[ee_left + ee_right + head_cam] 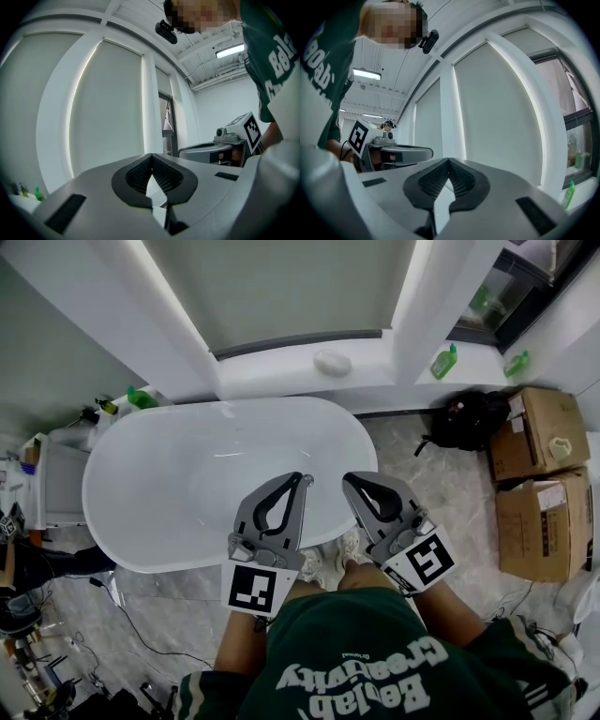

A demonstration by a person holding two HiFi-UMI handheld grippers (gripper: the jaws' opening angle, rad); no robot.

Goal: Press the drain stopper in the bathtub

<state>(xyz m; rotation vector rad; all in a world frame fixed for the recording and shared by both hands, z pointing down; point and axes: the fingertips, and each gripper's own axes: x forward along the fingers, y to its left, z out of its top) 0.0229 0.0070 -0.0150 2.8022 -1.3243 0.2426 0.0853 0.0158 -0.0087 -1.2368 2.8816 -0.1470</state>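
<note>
Drain stopper: prob. not yet pressed, not visible in bathtub (pixel 169 474). Left gripper (pixel 305 478) & right gripper (pixel 348 480) held above near rim, both jaws pressed together, empty; reach-down & press remain.

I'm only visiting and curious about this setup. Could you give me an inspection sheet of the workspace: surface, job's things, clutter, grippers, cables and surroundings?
Surface: white oval bathtub, nothing lying in it, on a pale tiled floor.
Job's things: the drain stopper cannot be made out in the tub.
Clutter: cardboard boxes and a black bag to the right of the tub; green bottles on the window ledge.
Grippers: left gripper and right gripper are both shut and empty, and show over the tub's near edge.
Cables: a dark cable runs across the floor at lower left.
Surroundings: a large shaded window behind the tub; a person in a green shirt.
</note>
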